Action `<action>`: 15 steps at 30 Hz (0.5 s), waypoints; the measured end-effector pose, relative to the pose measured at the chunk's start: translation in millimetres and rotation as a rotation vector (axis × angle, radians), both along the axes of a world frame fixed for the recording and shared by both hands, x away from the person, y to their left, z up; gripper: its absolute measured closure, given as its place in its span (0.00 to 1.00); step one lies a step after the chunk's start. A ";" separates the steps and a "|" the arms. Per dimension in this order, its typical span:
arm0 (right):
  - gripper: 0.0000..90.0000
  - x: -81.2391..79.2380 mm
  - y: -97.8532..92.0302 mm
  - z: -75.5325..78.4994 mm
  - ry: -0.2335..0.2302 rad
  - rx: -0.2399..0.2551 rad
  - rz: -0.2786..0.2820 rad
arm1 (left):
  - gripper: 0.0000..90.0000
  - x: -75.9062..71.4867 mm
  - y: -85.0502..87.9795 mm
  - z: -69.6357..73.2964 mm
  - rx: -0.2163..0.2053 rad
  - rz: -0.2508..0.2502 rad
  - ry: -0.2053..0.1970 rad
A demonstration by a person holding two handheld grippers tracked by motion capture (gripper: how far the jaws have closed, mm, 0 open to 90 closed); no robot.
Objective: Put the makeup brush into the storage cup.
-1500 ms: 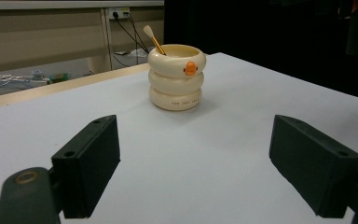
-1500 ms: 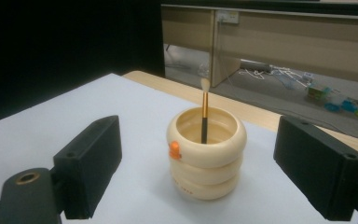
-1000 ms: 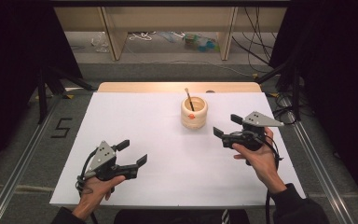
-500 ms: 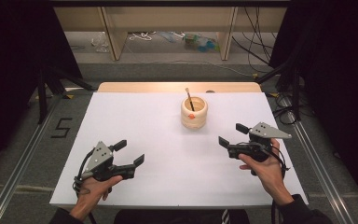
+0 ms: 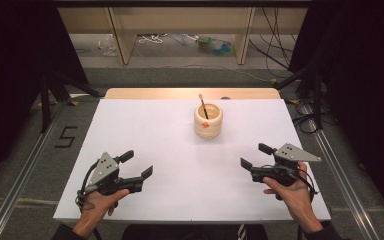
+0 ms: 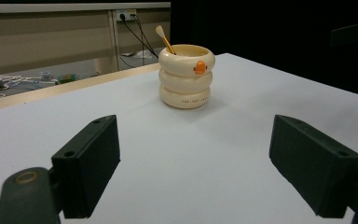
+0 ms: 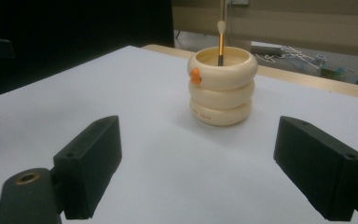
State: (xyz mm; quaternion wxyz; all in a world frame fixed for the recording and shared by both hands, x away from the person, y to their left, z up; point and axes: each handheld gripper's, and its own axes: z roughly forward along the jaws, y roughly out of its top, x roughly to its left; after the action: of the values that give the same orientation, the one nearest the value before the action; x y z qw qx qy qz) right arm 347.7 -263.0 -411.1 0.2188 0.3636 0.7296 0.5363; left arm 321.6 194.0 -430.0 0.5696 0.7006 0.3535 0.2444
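Note:
A cream ringed cup [image 5: 208, 121] with an orange duck bill stands on the white table [image 5: 145, 130], right of centre and toward the back. A thin stick with a pale tip [image 5: 203, 106] leans inside it. The same cup [image 6: 185, 75] appears ahead of the left gripper's jaws, and the cup [image 7: 223, 86] also stands ahead of the right gripper's jaws. My left gripper [image 5: 136, 164] hovers at the front left, open and empty. My right gripper [image 5: 255, 156] is at the front right, open and empty. Both point toward the cup from well short of it.
A wooden strip [image 5: 190, 93] runs along the table's far edge. Beyond it are shelf legs and loose cables [image 5: 155, 39] on the floor. Metal rails [image 5: 337, 170] flank the table. A "5" mark [image 5: 66, 136] is on the floor at left.
My right gripper has drawn back toward the front edge and lower. My left gripper has shifted slightly toward the front. The cup has not moved.

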 end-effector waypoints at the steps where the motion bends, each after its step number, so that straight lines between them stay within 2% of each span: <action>1: 0.18 -1.3 -0.6 -0.5 0.008 0.003 -0.001 | 0.18 -0.3 -0.2 0.0 -0.004 0.002 0.002; 3: 0.18 -3.0 -1.7 -1.2 0.020 0.008 0.006 | 0.18 -0.3 -0.1 0.0 -0.004 0.002 0.001; 5: 0.18 -5.7 -3.4 -4.4 0.007 0.018 0.004 | 0.18 -0.5 -0.1 -0.1 -0.004 0.002 0.002; 6: 0.18 -7.0 -3.9 -5.2 0.014 0.019 0.004 | 0.18 -0.7 -0.2 -0.3 -0.006 0.001 0.003; 7: 0.18 -8.1 -5.2 -5.4 0.022 0.002 0.006 | 0.18 -0.8 -0.2 0.0 -0.007 0.000 0.002; 9: 0.18 -9.2 -6.2 -5.8 0.028 -0.003 0.006 | 0.18 -0.9 -0.2 0.2 -0.008 -0.001 0.001; 10: 0.18 -8.7 -7.4 -6.9 0.002 -0.011 0.002 | 0.18 -1.0 -0.2 0.1 -0.008 -0.001 0.001; 11: 0.18 -10.8 -8.6 -8.3 -0.001 -0.008 -0.003 | 0.18 -1.2 -0.3 -0.3 -0.006 0.000 0.004; 12: 0.18 -12.9 -8.7 -8.2 0.027 -0.003 -0.003 | 0.18 -1.3 -0.4 -0.4 -0.005 -0.001 0.004; 15: 0.18 -17.4 -11.1 -9.6 0.044 -0.009 0.003 | 0.18 -1.2 -0.3 -0.1 -0.009 -0.003 -0.003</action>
State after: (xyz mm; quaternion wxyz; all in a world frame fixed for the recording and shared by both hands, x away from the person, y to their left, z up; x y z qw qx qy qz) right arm 330.3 -274.1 -420.6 0.2033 0.3733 0.7372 0.5253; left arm 320.4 193.7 -430.1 0.5735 0.6984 0.3526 0.2430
